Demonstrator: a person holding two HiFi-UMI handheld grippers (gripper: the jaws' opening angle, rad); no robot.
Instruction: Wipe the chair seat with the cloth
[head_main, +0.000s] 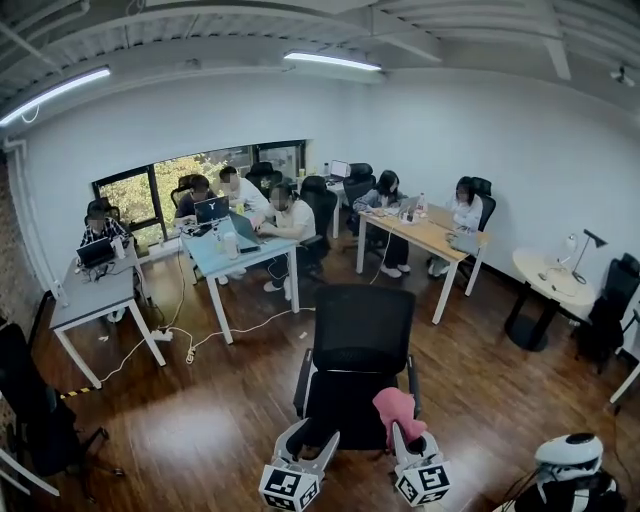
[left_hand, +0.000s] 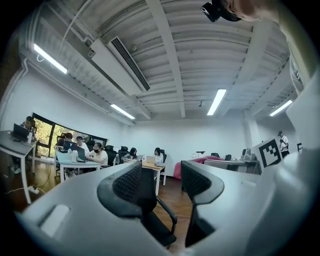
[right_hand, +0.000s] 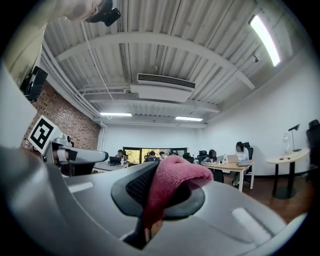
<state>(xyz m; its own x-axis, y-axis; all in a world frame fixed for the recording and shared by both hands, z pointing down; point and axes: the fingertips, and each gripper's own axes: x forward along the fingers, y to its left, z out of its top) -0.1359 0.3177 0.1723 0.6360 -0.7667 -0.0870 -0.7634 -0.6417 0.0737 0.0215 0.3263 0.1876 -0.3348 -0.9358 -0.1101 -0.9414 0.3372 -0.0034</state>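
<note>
- The left tool (head_main: 309, 441) was held low before the front left corner of the chair seat (head_main: 345, 408). Its jaws stood partly apart with nothing between them; in the left gripper view only the chair (left_hand: 150, 210) and the room showed through the gap.
- The chair (head_main: 360, 335) was a black office chair that stood on the wooden floor (head_main: 200, 420) with its seat turned toward the two tools. The seat looked bare. I judged that such a chair may turn or roll under a push, so the free left tool could hold it steady at the front edge of the seat or at the left armrest (head_main: 302, 385).
- The cloth (head_main: 398, 408) was pink and was over the front right corner of the seat, in the grip of the right tool (head_main: 413, 442). I could not tell whether it touched the seat.
- In the right gripper view the right tool (right_hand: 159, 196) was closed on a bunched fold of the cloth (right_hand: 172, 182), and the rest lay over the upper jaw and hung down beside it.
- The cloth looked soft, light and limp, with a rough pile, so it would probably not slip or be damaged. A hold on a thick fold seemed safe. For wiping, I judged that a loose part should hang free below the jaws and lie flat on the seat.
</note>
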